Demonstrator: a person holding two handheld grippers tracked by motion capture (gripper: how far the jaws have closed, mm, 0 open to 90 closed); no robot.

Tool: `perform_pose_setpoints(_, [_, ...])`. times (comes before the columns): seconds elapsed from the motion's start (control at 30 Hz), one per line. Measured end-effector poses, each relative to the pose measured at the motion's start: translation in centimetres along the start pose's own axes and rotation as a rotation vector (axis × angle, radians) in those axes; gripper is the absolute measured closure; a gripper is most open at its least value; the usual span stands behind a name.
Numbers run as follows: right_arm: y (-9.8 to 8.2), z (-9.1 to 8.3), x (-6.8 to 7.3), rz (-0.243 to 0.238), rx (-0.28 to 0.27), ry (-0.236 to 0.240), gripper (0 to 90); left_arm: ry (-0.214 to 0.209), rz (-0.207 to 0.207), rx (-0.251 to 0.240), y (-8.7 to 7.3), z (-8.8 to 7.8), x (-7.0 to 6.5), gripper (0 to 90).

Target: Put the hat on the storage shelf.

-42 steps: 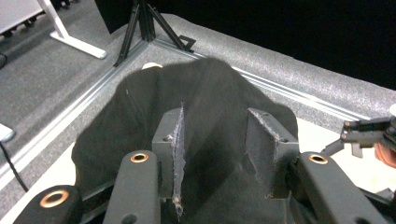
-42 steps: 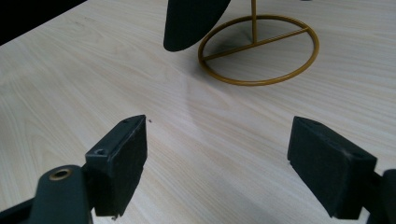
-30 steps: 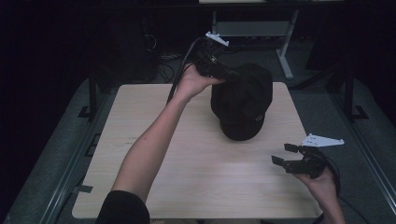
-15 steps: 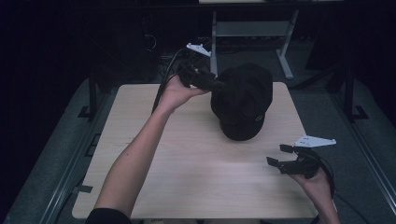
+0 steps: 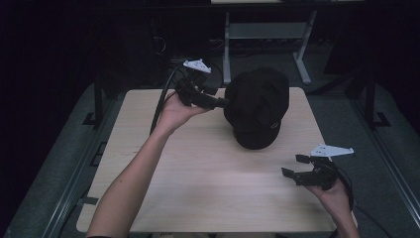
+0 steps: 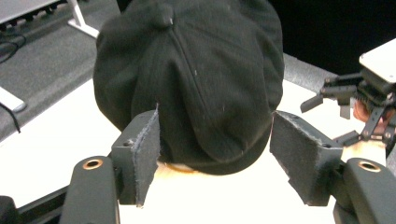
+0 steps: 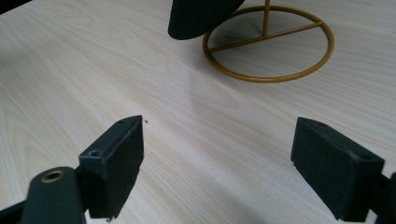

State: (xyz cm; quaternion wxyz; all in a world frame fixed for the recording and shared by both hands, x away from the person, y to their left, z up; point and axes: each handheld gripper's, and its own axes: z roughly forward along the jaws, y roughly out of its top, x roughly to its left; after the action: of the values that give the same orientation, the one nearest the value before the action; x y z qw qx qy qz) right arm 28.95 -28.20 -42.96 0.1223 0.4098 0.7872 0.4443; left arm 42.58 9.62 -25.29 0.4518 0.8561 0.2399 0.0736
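My left gripper [image 6: 212, 154] stands open, the black cap [image 6: 196, 79] between its pads on the gold stand [image 7: 268, 44]. I judge: close squarely on the crown. Right gripper [image 7: 217, 163] open, empty, well apart.

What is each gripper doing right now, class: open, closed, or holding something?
Left gripper: open, jaws either side of the black cap, not clamped.
Right gripper: open, holding nothing, over the table.
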Motion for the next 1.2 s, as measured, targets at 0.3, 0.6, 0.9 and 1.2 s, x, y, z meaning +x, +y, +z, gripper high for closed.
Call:
perform_pose_setpoints(0.3, [0.0,0.0,0.0,0.012,-0.001,-0.003,16.9,0.008,-0.004,0.005,-2.3,-0.7,-0.3,28.0])
perform_pose_setpoints(0.6, [-0.1,0.3,0.1,0.026,0.016,-0.004,17.1,0.015,-0.033,-0.015,-4.3,-1.8,-0.4,26.1])
perform_pose_setpoints(0.9, [-0.1,0.2,0.4,0.021,0.012,-0.01,17.2,0.016,-0.043,-0.024,-5.9,-2.7,-0.9,25.3])
perform_pose_setpoints(1.2, [-0.1,0.1,0.7,0.014,0.005,-0.009,17.2,0.011,-0.04,-0.034,-7.5,-3.5,-1.8,24.4])
